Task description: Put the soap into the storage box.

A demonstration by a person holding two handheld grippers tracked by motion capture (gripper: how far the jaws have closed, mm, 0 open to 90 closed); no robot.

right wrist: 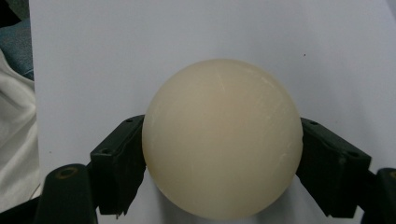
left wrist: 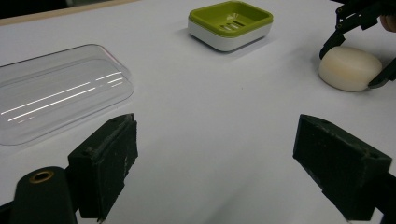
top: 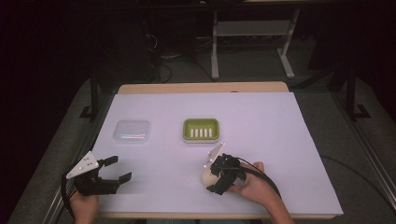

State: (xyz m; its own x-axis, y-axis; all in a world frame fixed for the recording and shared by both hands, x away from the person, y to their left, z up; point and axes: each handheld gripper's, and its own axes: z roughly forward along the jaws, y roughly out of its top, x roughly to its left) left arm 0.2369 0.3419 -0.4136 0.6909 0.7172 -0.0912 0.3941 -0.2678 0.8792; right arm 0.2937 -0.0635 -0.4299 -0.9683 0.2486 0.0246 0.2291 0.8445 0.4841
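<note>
Cream-coloured and rounded, the bar of soap (top: 206, 177) lies near the front of the white table (top: 280, 140), with the right gripper (top: 215, 179) closed around it. Behind it sit a green slotted soap dish (top: 201, 129) and a clear plastic lid (top: 132, 131). Left gripper (top: 116, 172) hovers spread and empty.

Left gripper view: jaws wide apart, soap at far right.

Right gripper view: both jaws press the soap's sides.
</note>
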